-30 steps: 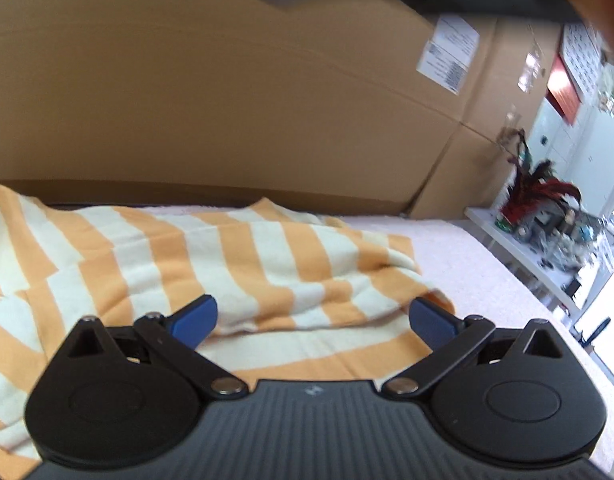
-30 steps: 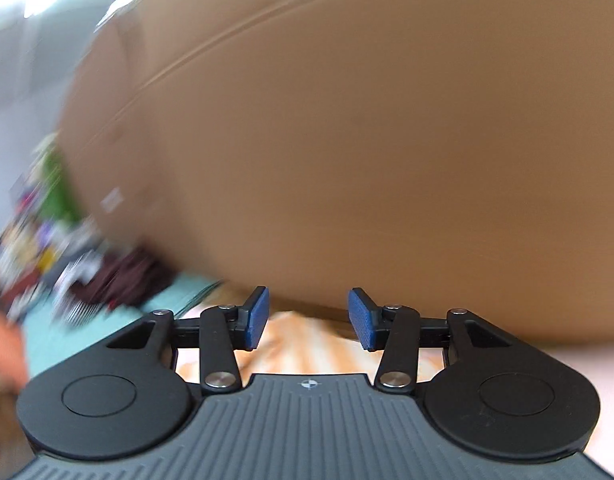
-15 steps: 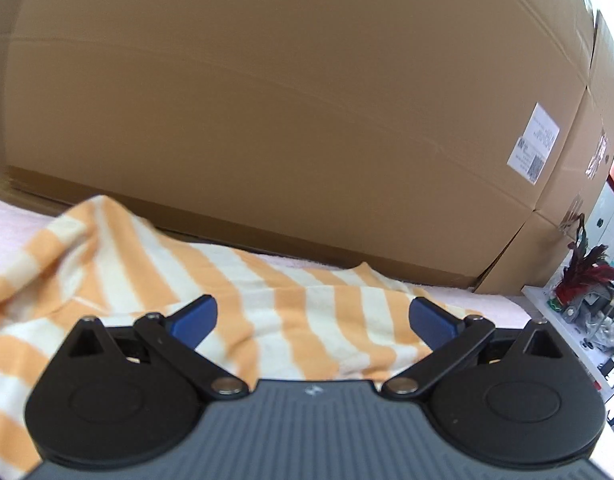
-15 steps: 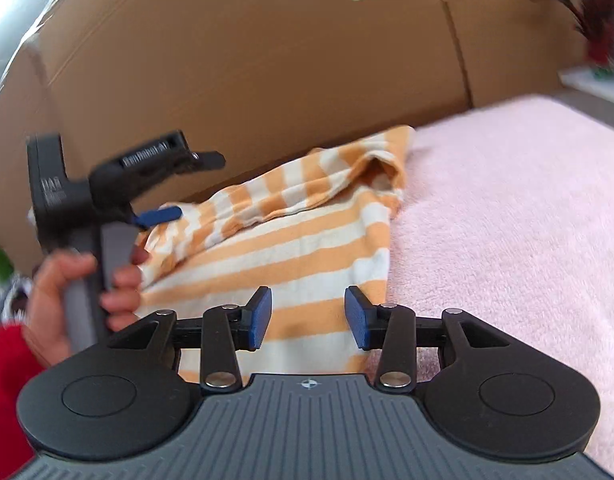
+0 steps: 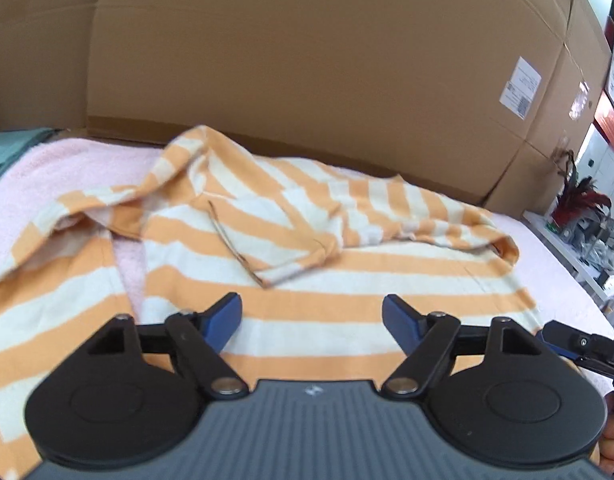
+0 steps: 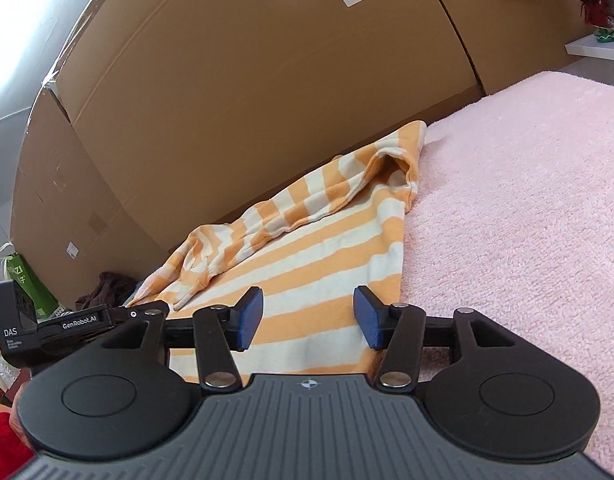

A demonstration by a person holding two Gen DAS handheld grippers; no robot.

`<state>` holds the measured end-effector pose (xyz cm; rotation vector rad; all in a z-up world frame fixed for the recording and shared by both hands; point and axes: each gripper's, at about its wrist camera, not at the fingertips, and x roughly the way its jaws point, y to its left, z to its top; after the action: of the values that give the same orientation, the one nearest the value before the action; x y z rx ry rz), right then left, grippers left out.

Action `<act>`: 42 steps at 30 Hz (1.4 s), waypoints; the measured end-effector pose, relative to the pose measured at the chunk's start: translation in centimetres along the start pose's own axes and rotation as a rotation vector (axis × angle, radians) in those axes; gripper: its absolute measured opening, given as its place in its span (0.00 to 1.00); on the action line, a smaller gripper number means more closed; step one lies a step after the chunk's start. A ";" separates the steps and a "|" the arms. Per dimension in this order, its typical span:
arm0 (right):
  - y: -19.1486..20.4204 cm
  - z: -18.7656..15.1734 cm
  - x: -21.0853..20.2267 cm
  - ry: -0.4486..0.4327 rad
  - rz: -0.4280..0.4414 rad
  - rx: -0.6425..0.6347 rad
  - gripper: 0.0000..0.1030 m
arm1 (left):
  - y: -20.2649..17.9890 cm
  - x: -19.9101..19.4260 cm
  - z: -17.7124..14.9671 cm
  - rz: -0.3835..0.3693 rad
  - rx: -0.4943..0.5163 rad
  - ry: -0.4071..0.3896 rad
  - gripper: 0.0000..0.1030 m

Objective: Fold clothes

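Both tools, left (image 5: 311,318) and right (image 6: 308,317), hover wide open and empty over the rumpled orange-and-white striped cotton shirt (image 5: 327,280), seemingly poised to grasp its near hem.

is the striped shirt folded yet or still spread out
Mostly spread, not neatly folded. The striped shirt lies flat on the pink blanket, with only its sleeves flopped loosely over the body.

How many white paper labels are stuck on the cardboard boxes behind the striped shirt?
2 that show clearly: one label on the box at upper right in the left wrist view, and a small one low on the far-left box in the right wrist view. Others may be hidden.
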<state>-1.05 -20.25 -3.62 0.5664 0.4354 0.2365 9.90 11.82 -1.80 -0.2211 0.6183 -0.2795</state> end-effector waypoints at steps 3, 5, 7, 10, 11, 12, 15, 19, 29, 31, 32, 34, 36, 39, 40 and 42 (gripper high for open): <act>-0.1 -0.1 0.0 -0.005 0.007 0.008 0.52 | -0.2 1.0 0.2 -0.008 -0.053 0.008 0.70; -0.2 -0.1 0.0 -0.006 0.013 0.016 0.52 | -0.1 1.4 0.7 -0.025 -0.118 0.007 0.67; -0.3 -0.1 0.1 -0.005 0.018 0.017 0.52 | 0.6 1.8 1.0 -0.057 -0.239 -0.003 0.67; -0.3 -0.1 0.2 -0.003 0.027 0.017 0.54 | 1.9 2.5 1.1 -0.135 -0.470 -0.020 0.70; -0.3 0.0 0.2 -0.001 0.031 0.016 0.54 | 2.2 2.8 1.0 -0.153 -0.539 -0.028 0.71; -0.3 0.0 0.2 -0.001 0.032 0.016 0.55 | 2.2 2.9 1.0 -0.147 -0.582 -0.041 0.71; -0.3 0.0 0.2 -0.001 0.033 0.016 0.55 | 1.7 3.3 1.2 -0.085 -0.631 -0.068 0.70; -0.4 0.0 0.2 -0.001 0.040 0.019 0.56 | 1.3 4.2 1.8 -0.047 -0.684 -0.092 0.70; -0.5 0.0 0.1 0.002 0.061 0.018 0.58 | 1.2 5.3 2.0 -0.018 -0.749 -0.098 0.41; -0.5 0.1 0.1 0.004 0.063 0.017 0.58 | 1.9 6.0 1.9 -0.007 -0.760 -0.087 0.14; -0.5 0.1 0.1 0.003 0.063 0.017 0.58 | 2.3 6.2 1.8 -0.016 -0.773 -0.083 0.11; -0.5 0.1 0.1 0.002 0.061 0.019 0.58 | 2.5 6.2 1.9 -0.020 -0.752 -0.086 0.09; -0.5 0.1 0.1 0.003 0.058 0.018 0.58 | 2.2 6.1 2.6 -0.001 -0.693 -0.082 0.08; -0.5 0.1 0.1 0.002 0.054 0.020 0.57 | 2.3 5.6 4.6 0.010 -0.618 -0.097 0.08; -0.6 0.1 0.0 0.001 0.052 0.022 0.57 | 2.3 5.5 5.3 0.013 -0.593 -0.103 0.08; -0.7 0.2 -0.1 -0.001 0.050 0.025 0.57 | 2.3 4.9 7.0 0.026 -0.533 -0.122 0.08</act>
<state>-1.01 -20.90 -3.83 0.6023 0.4241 0.2786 18.36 13.23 0.46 -0.7369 0.5645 -0.0691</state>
